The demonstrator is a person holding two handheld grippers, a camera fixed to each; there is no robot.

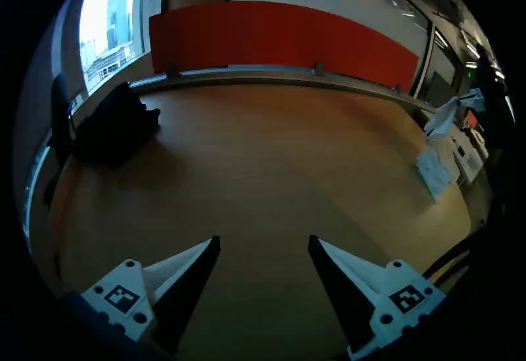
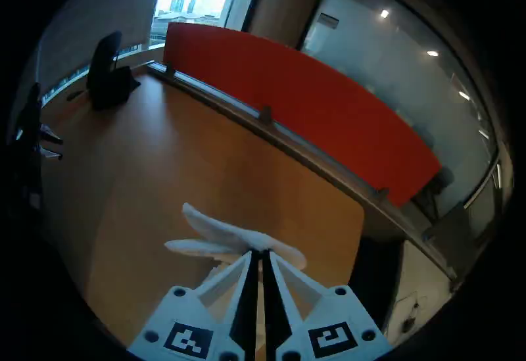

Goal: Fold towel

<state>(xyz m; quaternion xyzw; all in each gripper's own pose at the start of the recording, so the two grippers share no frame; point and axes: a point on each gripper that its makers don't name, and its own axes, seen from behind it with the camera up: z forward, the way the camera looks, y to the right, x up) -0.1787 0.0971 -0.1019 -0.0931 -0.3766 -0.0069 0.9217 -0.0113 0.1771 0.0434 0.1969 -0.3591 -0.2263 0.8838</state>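
Note:
In the right gripper view a white towel [image 2: 227, 236] bunches up at my right gripper [image 2: 261, 254], whose fingers are shut on a pinch of the cloth above the wooden table [image 2: 151, 164]. In the left gripper view my left gripper [image 1: 263, 242] hangs open over the bare table top [image 1: 263, 164], with nothing between its fingers. Far to the right in that view the white towel [image 1: 439, 157] hangs from the other gripper [image 1: 470, 100], raised off the table's edge.
A black bag [image 1: 115, 127] lies at the table's far left corner. A red divider panel [image 1: 283, 35] and a metal rail [image 1: 276, 75] run along the table's back edge. Windows are at the far left.

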